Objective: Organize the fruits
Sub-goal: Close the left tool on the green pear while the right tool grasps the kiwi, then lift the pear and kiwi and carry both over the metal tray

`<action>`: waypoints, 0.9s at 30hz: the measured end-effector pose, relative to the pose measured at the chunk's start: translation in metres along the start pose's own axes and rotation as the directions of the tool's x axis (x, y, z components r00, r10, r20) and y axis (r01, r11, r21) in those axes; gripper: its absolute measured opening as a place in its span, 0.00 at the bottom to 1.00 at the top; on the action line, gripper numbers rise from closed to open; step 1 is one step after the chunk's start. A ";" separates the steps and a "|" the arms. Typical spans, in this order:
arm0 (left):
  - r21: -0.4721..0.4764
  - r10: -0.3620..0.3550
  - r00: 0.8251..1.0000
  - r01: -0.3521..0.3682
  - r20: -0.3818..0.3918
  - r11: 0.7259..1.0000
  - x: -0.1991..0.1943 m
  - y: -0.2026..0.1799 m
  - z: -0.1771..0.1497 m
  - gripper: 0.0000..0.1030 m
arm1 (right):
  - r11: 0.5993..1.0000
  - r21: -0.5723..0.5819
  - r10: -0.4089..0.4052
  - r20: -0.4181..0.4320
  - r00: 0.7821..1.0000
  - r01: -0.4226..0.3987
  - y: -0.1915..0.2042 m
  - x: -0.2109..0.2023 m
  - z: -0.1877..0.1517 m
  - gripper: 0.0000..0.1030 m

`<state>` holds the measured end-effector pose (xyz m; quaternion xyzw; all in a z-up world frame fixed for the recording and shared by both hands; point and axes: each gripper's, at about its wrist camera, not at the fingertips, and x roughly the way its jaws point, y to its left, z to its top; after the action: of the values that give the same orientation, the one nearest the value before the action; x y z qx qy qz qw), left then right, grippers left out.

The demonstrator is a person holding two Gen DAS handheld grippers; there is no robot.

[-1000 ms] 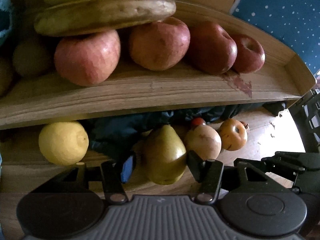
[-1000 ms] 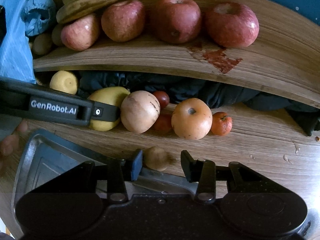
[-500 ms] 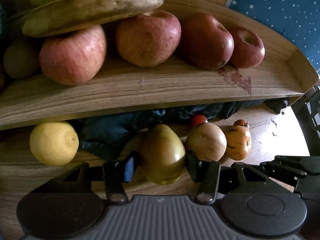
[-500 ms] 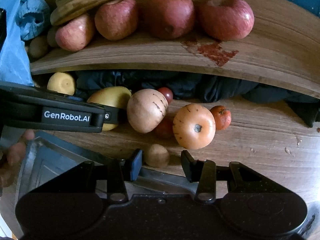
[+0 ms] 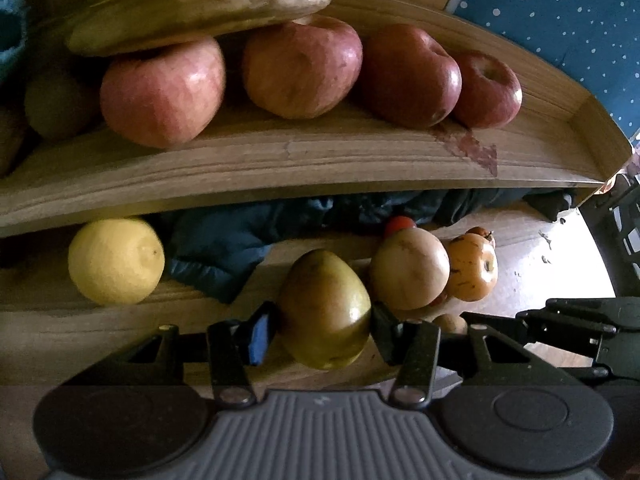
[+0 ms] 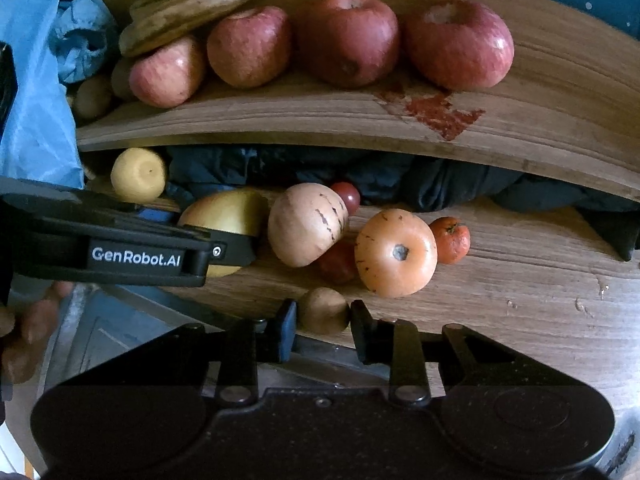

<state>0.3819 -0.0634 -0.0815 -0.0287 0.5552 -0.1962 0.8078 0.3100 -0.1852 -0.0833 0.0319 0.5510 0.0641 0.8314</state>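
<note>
Wooden table [image 6: 500, 292] below stained wooden shelf [image 6: 520, 120]; dotted blue wall [image 5: 560, 20].

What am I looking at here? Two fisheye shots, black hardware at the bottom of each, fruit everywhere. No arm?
No arm: a person carries a two-finger gripper in each hand, and each has a fisheye camera looking forward along its fingers. The black hardware at the bottom of each picture is that gripper's own body.

Left wrist view: the left gripper has its fingers on both sides of a green pear, apparently gripping it.

Right wrist view: the right gripper brackets a small brown fruit; whether it is clamped I cannot tell. The black bar marked GenRobot.AI is the left gripper seen from the side.

A wooden shelf carries red apples and bananas. On the wooden table below lie a lemon, a tan round fruit, an orange one and a metal tray.
</note>
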 end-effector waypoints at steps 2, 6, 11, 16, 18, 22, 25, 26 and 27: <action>-0.005 -0.001 1.000 0.001 0.004 1.000 -0.002 0.001 -0.001 0.53 | 1.000 -0.002 0.004 0.006 1.000 -0.004 0.001 -0.002 0.000 0.30; -0.009 -0.008 1.000 0.008 0.018 1.000 -0.007 0.002 -0.003 0.53 | 1.000 -0.014 0.007 0.015 1.000 -0.007 0.004 -0.008 -0.001 0.30; -0.006 -0.016 0.999 0.016 0.033 1.000 -0.016 0.001 -0.007 0.53 | 1.000 -0.023 0.011 0.021 1.000 -0.011 0.008 -0.014 -0.002 0.30; -0.007 -0.024 0.999 0.024 0.048 1.000 -0.027 -0.002 -0.013 0.53 | 0.999 -0.030 0.012 0.037 0.999 -0.011 0.013 -0.021 -0.005 0.30; -0.006 -0.025 0.998 0.026 0.053 1.000 -0.031 -0.004 -0.016 0.53 | 0.999 -0.035 0.013 0.046 0.999 -0.011 0.014 -0.025 -0.006 0.30; -0.010 -0.024 0.998 0.025 0.063 1.000 -0.040 -0.009 -0.025 0.53 | 0.999 -0.043 0.017 0.055 0.998 -0.015 0.016 -0.033 -0.009 0.30; -0.018 -0.024 0.997 0.025 0.072 1.000 -0.048 -0.012 -0.033 0.53 | 0.998 -0.052 0.025 0.058 0.998 -0.022 0.017 -0.040 -0.013 0.30; -0.020 -0.023 0.997 0.025 0.075 0.999 -0.050 -0.013 -0.036 0.53 | 0.998 -0.059 0.029 0.060 0.998 -0.025 0.017 -0.043 -0.015 0.30; -0.022 -0.023 0.997 0.024 0.078 0.999 -0.052 -0.015 -0.039 0.53 | 0.997 -0.065 0.032 0.061 0.998 -0.028 0.018 -0.046 -0.017 0.30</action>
<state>0.3266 -0.0521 -0.0458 -0.0519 0.5252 -0.1980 0.8260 0.2759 -0.1742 -0.0461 0.0152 0.5220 0.0932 0.8477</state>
